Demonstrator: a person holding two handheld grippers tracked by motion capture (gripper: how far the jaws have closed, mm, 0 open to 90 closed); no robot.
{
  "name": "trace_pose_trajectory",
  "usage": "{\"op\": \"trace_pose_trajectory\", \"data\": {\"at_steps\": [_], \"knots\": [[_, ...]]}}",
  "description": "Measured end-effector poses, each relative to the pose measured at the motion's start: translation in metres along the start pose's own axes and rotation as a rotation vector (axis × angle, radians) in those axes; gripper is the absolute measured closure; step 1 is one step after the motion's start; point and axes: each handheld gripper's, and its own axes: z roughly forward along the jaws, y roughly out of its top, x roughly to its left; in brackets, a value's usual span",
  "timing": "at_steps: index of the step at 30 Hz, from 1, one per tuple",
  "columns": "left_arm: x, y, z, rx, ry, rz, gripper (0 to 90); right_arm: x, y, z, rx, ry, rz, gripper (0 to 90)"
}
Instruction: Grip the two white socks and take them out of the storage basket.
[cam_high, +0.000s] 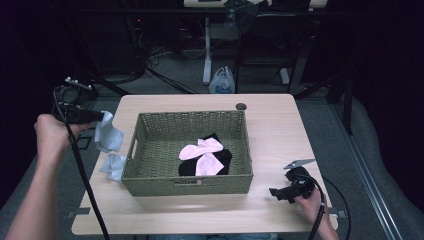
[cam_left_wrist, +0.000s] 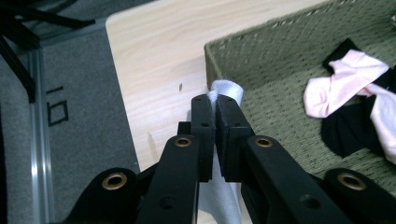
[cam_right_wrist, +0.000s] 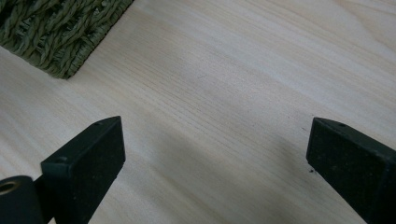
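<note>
High view: left tool (cam_high: 102, 117) at the left of the frame, held off the left edge of the pale wooden bench (cam_high: 270, 130), level with the far end of the basket. Its jaws are clamped on a white fabric sock (cam_high: 108, 135), which hangs down from them in a loose fold. A second white sock (cam_high: 114, 166) lies crumpled on the bench just beside the basket's left wall, below the hanging one.

Left gripper view: jaws pressed together with the white fabric sock (cam_left_wrist: 225, 89) pinched between them; a tuft of it sticks out past the tips and more hangs beneath the jaws. The tool (cam_left_wrist: 215, 105) sits near the corner of the green woven rectangular basket (cam_left_wrist: 261, 51).

Basket (cam_high: 150, 125) stands in the centre of the bench. Inside it, toward the right of its floor: two pink socks (cam_high: 202, 149) lying over black socks (cam_high: 224, 157).

Right tool (cam_high: 276, 192) low at the right of the high view, resting on the bench near the basket's front right corner. Right gripper view: tool (cam_right_wrist: 215, 154) jaws stand wide apart, nothing between them, bare bench (cam_right_wrist: 224, 84) below; basket corner (cam_right_wrist: 56, 32) at upper left of the frame.
</note>
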Motion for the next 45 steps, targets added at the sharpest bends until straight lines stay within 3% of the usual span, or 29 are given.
{"op": "trace_pose_trajectory", "data": {"at_steps": [2,6,12,22,26,30,34,37,42,45], "knots": [[0.001,-0.004,0.005,0.008,-0.004,-0.002,87.1,0.0,0.0,0.0,-0.001,-0.001,0.001,4.2],[0.006,-0.028,0.037,0.062,-0.023,-0.028,87.1,0.0,0.0,0.0,0.0,0.0,0.001,4.2],[0.01,-0.053,0.071,0.113,-0.054,-0.064,87.0,0.0,0.0,0.0,0.006,0.002,0.0,4.3],[0.012,-0.087,0.112,0.154,-0.123,-0.124,86.2,0.0,0.0,0.001,0.011,-0.017,-0.01,4.4],[0.011,-0.099,0.124,0.15,-0.154,-0.143,81.9,0.0,0.0,0.0,0.01,-0.006,-0.009,4.4],[0.013,-0.111,0.125,0.124,-0.194,-0.158,68.2,-0.002,0.0,-0.001,0.016,-0.01,-0.017,4.4],[0.013,-0.122,0.115,0.089,-0.196,-0.174,45.9,-0.002,0.0,-0.001,0.017,-0.015,-0.022,4.4],[0.009,-0.131,0.102,0.05,-0.175,-0.173,28.8,-0.001,0.0,-0.001,0.009,-0.008,-0.013,4.4],[0.0,-0.148,0.084,-0.008,-0.116,-0.125,15.1,0.0,0.0,-0.001,0.013,-0.005,-0.014,4.4],[-0.007,-0.162,0.08,-0.019,-0.08,-0.124,5.7,0.0,0.0,-0.001,0.012,-0.006,-0.013,4.4]]}}
